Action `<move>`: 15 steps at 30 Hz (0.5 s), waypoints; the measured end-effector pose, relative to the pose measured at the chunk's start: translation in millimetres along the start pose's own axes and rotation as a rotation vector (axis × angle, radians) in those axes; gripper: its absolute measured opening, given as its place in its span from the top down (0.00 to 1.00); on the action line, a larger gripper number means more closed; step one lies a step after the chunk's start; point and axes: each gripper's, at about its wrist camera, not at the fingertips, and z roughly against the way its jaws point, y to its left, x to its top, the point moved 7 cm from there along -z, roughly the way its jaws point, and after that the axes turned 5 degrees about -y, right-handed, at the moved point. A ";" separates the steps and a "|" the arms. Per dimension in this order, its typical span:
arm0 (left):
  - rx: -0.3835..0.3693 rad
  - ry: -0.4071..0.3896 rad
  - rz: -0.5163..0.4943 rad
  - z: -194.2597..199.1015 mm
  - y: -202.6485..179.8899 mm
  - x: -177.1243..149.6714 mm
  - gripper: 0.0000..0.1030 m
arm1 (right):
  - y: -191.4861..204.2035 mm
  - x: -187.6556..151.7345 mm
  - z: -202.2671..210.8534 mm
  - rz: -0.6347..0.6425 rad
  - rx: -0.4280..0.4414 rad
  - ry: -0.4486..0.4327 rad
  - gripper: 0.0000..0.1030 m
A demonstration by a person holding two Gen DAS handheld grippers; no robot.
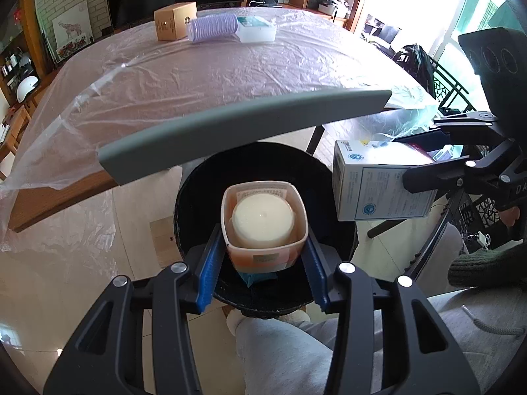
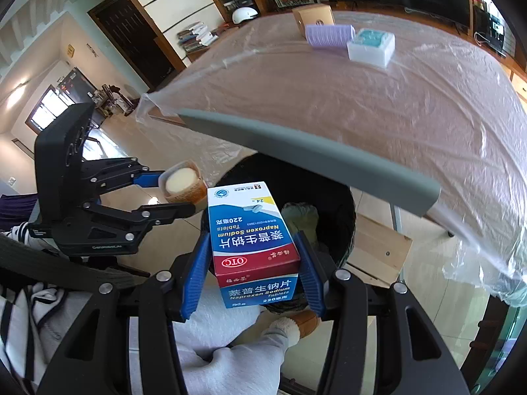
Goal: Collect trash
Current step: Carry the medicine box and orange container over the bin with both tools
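Disposal was the step in hand: both held items hung over the black waste bin (image 1: pixel 197 204) on the floor beside the plastic-covered table (image 1: pixel 197 75), ready to be dropped. The left gripper (image 1: pixel 263 263) had its blue pads pinching one small square cup (image 1: pixel 265 223) with a pale round lid or filling, poised directly above the bin's mouth. The right gripper (image 2: pixel 253 270) was clamped on one naproxen tablet box (image 2: pixel 253 240), likewise above the bin's opening, where something pale already lay inside. Judging from this, the next move called for spreading each pair of jaws while the item stayed well within the rim, so that neither struck the edge and bounced onto the tiles; the box, seen from the left wrist, sat nearer the rim and might have needed shifting inward first. Three items remained on the table, close together at its far side: one brown carton (image 1: pixel 174 21), one lilac ribbed cylinder (image 1: pixel 212 28), and one clear box with a teal top (image 1: pixel 257 29).
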 end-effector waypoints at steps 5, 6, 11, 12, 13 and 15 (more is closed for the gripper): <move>0.005 0.032 -0.001 -8.7 1.0 -9.2 0.54 | -6.9 -7.5 -11.1 -0.027 -0.009 0.018 0.52; 0.006 0.036 -0.001 -9.9 1.0 -10.7 0.54 | -7.7 -8.7 -13.7 -0.029 -0.012 0.021 0.52; 0.007 0.058 -0.005 -18.3 0.0 -15.6 0.54 | -10.6 -11.4 -27.3 -0.039 -0.028 0.039 0.52; 0.008 0.061 -0.006 -20.0 -0.1 -16.0 0.54 | -11.5 -11.9 -31.1 -0.040 -0.031 0.044 0.52; 0.009 0.065 -0.007 -22.0 0.1 -16.8 0.54 | -12.1 -12.6 -34.9 -0.042 -0.033 0.049 0.52; 0.011 0.074 -0.008 -25.8 0.5 -18.1 0.54 | -13.5 -13.5 -41.5 -0.046 -0.039 0.059 0.52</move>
